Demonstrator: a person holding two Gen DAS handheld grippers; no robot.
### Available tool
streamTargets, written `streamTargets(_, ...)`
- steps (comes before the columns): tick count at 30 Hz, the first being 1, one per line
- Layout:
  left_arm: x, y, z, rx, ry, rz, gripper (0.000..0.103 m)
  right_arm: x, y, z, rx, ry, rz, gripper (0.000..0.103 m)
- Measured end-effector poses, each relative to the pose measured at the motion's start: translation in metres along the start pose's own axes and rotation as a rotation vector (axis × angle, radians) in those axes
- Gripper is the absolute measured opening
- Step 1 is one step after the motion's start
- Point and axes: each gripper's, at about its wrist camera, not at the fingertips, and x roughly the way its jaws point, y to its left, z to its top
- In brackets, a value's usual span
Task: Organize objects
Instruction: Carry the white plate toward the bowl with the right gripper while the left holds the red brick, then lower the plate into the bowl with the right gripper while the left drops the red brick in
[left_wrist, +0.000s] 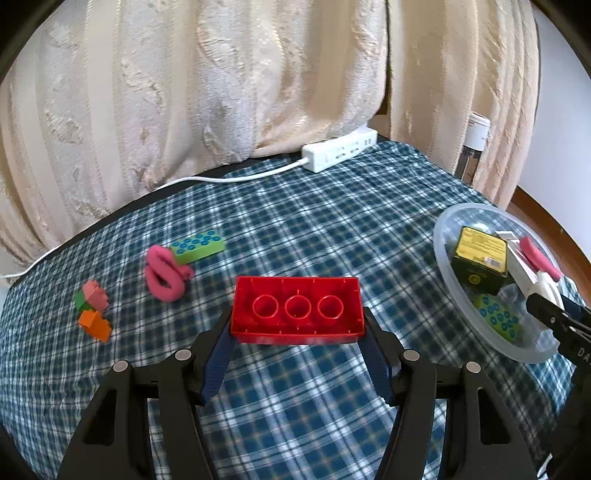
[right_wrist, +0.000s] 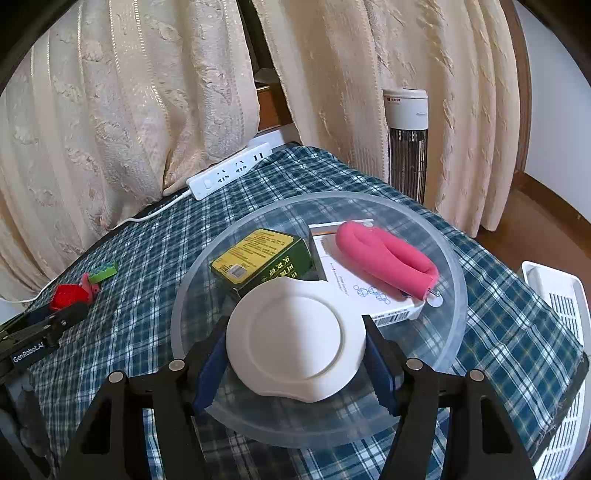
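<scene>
My left gripper (left_wrist: 297, 314) is shut on a red toy brick (left_wrist: 295, 306), held above the checked cloth with its hollow underside facing the camera. To its right stands a clear plastic bowl (left_wrist: 441, 254). Over that bowl (right_wrist: 458, 280) my right gripper (right_wrist: 293, 321) is shut on a round white disc (right_wrist: 291, 336). Inside the bowl lie a dark green box (right_wrist: 262, 262), a white box (right_wrist: 369, 299) with a pink foam roller (right_wrist: 384, 254) on it, and a green brick (left_wrist: 498, 317). On the cloth to the left lie another pink roller (left_wrist: 162, 277), a green brick (left_wrist: 197, 245) and small coloured blocks (left_wrist: 92, 306).
A white power strip (right_wrist: 229, 171) with its cable lies at the table's far edge against cream curtains. A white slatted basket (right_wrist: 557, 314) stands off the table's right side, and a tower fan (right_wrist: 406, 140) stands behind it.
</scene>
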Motion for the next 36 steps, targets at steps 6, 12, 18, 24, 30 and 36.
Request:
streamTargets(6,0.0,-0.021,0.003,0.04,0.0,-0.024,0.065,-0.01,-0.009,0.002,0.019,-0.033,-0.001,0.073)
streamTargets(12,0.001,-0.044,0.006,0.075,0.005,-0.082,0.065,-0.017,-0.017,0.002,0.024,-0.06,-0.006,0.073)
streamTargets(18,0.003,-0.07,0.009,0.115,0.003,-0.147,0.065,-0.022,-0.027,0.004,0.036,-0.078,-0.004,0.073)
streamTargets(24,0.007,-0.096,0.01,0.161,0.006,-0.199,0.065,-0.024,-0.034,0.006,0.053,-0.09,0.002,0.073)
streamTargets(30,0.014,-0.115,0.012,0.198,0.011,-0.227,0.065,-0.024,-0.04,0.006,0.065,-0.093,0.009,0.073)
streamTargets(36,0.018,-0.127,0.011,0.219,0.014,-0.255,0.065,-0.022,-0.045,0.005,0.082,-0.089,0.015,0.073)
